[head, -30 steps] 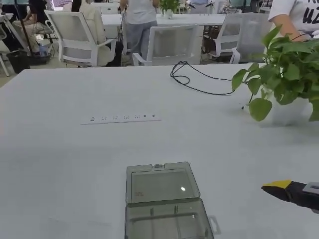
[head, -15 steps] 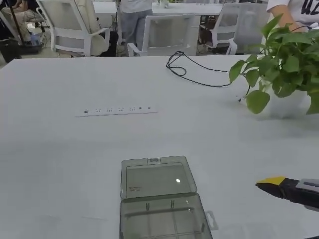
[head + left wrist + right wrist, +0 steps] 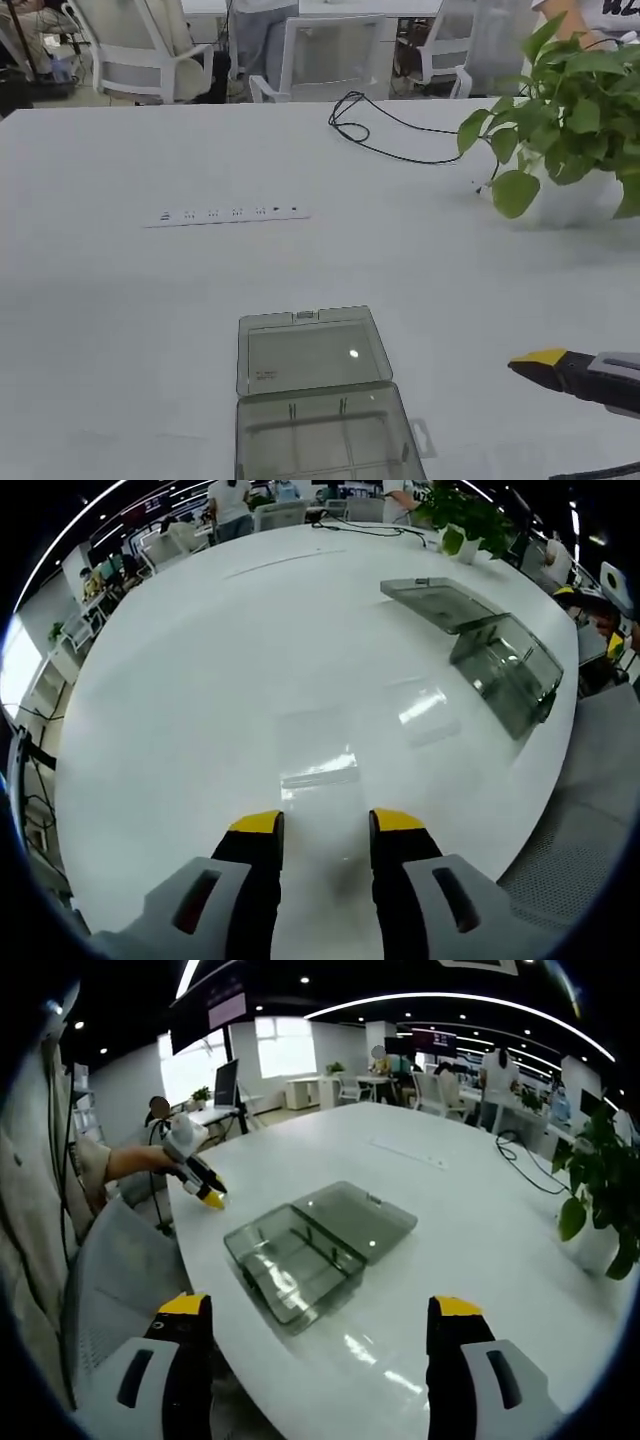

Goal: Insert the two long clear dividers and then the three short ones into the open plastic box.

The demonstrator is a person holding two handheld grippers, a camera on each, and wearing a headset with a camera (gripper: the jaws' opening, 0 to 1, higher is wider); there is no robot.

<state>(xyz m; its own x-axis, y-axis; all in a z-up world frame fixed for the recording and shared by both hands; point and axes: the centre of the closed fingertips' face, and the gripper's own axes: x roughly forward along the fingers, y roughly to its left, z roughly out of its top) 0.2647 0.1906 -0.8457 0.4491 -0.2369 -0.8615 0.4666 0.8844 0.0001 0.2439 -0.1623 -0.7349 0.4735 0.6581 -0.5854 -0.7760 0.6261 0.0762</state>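
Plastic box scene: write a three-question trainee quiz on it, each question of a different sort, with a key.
1. True or false: the plastic box has its lid shut.
2. In the head view, the potted plant stands: A) beyond the box, to the right; B) left of the box; C) inside the box.
3. Fill in: the right gripper has its jaws ___, with nothing between them.
Key: 1 false, the lid lies open; 2 A; 3 open.
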